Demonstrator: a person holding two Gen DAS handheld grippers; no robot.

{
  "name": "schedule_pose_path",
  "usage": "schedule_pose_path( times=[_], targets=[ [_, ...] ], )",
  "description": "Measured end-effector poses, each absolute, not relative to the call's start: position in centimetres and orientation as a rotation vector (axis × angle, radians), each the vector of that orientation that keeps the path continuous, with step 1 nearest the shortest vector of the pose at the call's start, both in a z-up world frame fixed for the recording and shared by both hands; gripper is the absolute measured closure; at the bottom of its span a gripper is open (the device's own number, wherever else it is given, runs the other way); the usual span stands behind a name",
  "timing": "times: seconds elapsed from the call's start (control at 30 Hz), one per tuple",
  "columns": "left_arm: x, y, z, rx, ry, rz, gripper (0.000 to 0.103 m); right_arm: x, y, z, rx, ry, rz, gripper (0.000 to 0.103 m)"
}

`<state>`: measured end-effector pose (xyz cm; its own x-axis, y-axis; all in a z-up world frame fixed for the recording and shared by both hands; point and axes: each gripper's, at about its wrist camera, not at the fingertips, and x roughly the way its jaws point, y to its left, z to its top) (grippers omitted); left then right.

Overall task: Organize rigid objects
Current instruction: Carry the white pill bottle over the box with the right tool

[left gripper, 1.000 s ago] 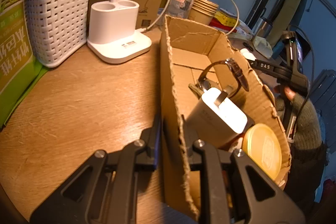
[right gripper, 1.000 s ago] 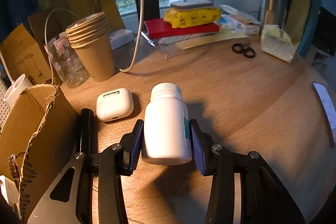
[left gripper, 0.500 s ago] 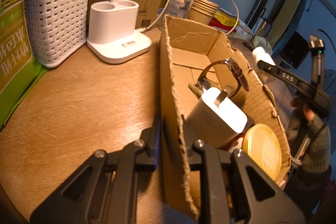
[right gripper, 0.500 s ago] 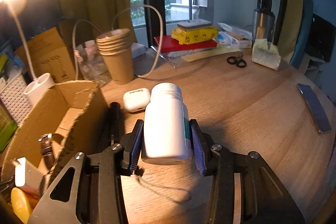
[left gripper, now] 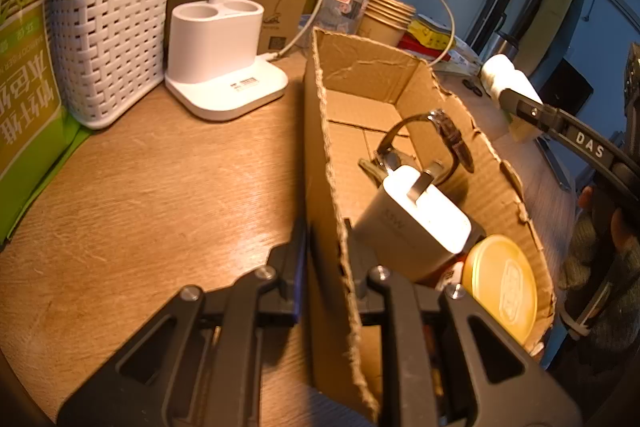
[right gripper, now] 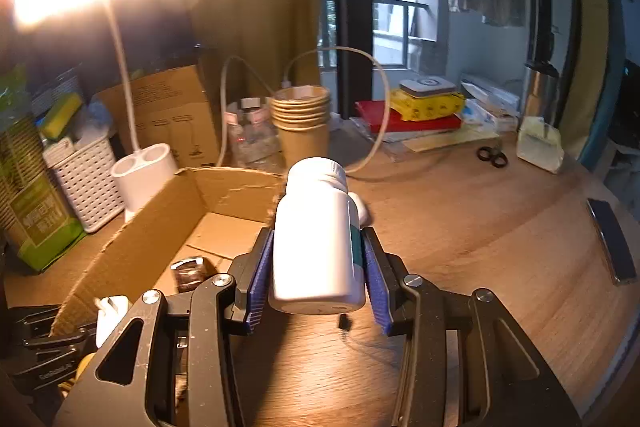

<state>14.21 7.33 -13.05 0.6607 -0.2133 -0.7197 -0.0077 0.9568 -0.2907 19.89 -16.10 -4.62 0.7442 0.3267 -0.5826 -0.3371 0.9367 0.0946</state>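
The right tool [right gripper: 318, 281] is clenched on a white pill bottle [right gripper: 316, 239], its blue pads pressed against the bottle's two sides, and the bottle hangs clear of the tabletop [right gripper: 480, 247] beside the right wall of the torn cardboard box [right gripper: 168, 223], not yet over the opening. The left tool [left gripper: 326, 259] is pinched shut on the near left wall of that cardboard box, one finger outside and one inside, which looks like steadying it. Inside the box, the near end already holds a white charger plug [left gripper: 416, 223], a wristwatch [left gripper: 444, 135] leaning against the right wall behind it, and a round yellow-lidded tin [left gripper: 500, 283]; the far end of the box floor is bare. So I judge the sorting to be well under way: three things are in, and the bottle is on its way but not yet dropped. Still out on the tabletop just behind the bottle is a small white object, mostly hidden, that may be next. Further off, a pair of scissors [right gripper: 493, 157] and a dark flat phone [right gripper: 612, 243] at the right edge lie loose; whether they count as part of the task I cannot tell.
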Motion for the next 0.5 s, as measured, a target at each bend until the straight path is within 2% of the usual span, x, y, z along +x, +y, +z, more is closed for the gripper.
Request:
schedule_pose_path(
  times=[0.5],
  targets=[
    [14.2, 7.3, -13.0, -0.280, 0.844, -0.118, 0.086, 17.0, -10.3, -3.6, -0.109, 0.587, 0.544, 0.058]
  ],
)
